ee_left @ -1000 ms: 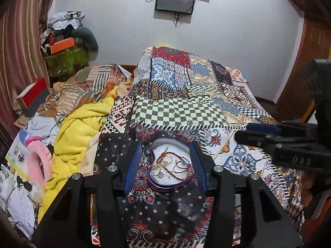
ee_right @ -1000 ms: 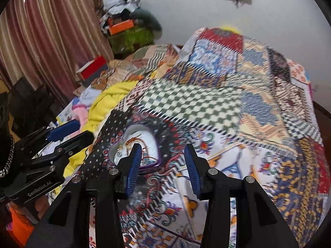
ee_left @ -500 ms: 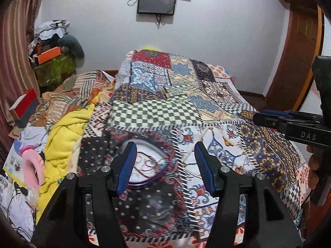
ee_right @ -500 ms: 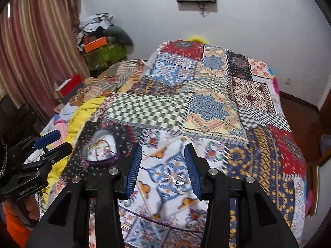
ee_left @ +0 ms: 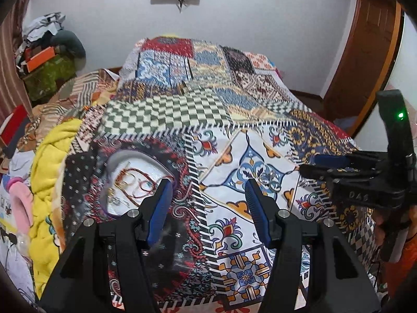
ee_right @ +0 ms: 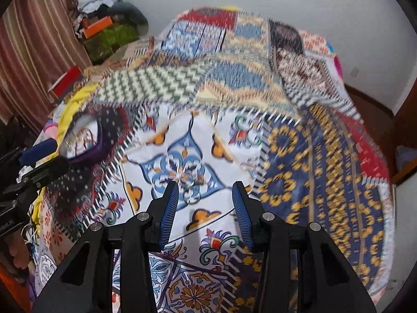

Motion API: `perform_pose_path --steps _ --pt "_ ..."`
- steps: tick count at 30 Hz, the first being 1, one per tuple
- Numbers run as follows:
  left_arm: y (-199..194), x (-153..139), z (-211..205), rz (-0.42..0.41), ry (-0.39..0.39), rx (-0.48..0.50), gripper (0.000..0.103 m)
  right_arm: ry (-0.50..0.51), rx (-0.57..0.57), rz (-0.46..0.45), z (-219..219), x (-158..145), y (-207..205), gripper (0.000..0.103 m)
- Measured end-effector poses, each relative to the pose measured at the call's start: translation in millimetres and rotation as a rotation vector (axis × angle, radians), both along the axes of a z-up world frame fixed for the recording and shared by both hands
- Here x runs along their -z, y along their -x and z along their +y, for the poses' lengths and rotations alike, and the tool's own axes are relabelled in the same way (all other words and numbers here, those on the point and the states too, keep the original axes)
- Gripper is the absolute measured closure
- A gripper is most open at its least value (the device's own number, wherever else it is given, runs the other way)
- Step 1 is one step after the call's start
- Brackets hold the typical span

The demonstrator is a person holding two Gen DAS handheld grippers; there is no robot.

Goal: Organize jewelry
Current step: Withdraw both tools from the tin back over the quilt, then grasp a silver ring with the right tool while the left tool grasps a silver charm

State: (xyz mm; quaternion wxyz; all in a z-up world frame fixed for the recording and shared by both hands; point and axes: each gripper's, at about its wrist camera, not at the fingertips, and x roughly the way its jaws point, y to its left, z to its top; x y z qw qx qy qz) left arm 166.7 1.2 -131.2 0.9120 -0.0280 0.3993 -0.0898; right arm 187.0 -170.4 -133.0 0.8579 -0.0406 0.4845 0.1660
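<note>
Patchwork bedspread (ee_left: pixel 166 114), one heart-shaped tray (ee_left: pixel 122 156), perhaps one ring (ee_right: pixel 188 180), two claws (ee_left: pixel 208 203) (ee_right: pixel 206 200) spread, empty

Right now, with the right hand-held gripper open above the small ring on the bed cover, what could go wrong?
1. The ring is small, shiny and lies on soft patterned bed cover; the right hand-held gripper may pinch cloth or push the ring into it.
2. The right view is blurred, so aiming may be off.
3. The heart-shaped box already holds tangled jewelry; a dropped ring could catch there.
</note>
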Motion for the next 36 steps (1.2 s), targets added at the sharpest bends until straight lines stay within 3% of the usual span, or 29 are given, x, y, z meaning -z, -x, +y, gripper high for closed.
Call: perform_pose_path --steps 10,16,18,20,27,36 --pt "-11.6 25.9 0.5 0.061 0.014 0.008 0.046 0.004 -0.035 0.120 16.2 42.7 -19.3 0.064" --pt "-16.7 32.8 3.8 0.076 0.016 0.008 0.046 0.008 -0.035 0.129 16.0 49.4 -23.6 0.064" --pt "-17.9 34.0 3.4 0.080 0.017 0.009 0.046 0.010 -0.040 0.122 18.2 50.2 -23.9 0.068" --pt "-19.7 35.1 0.9 0.085 0.018 0.014 0.046 0.011 -0.047 0.119 19.4 50.9 -24.1 0.083" --pt "-25.9 33.4 -17.3 0.084 0.008 0.056 0.046 -0.006 -0.056 0.089 17.7 40.9 -16.3 0.083" --pt "-45.1 42.0 -57.0 0.123 0.020 0.145 0.046 -0.056 0.022 -0.008 -25.2 9.8 -8.8 0.083"
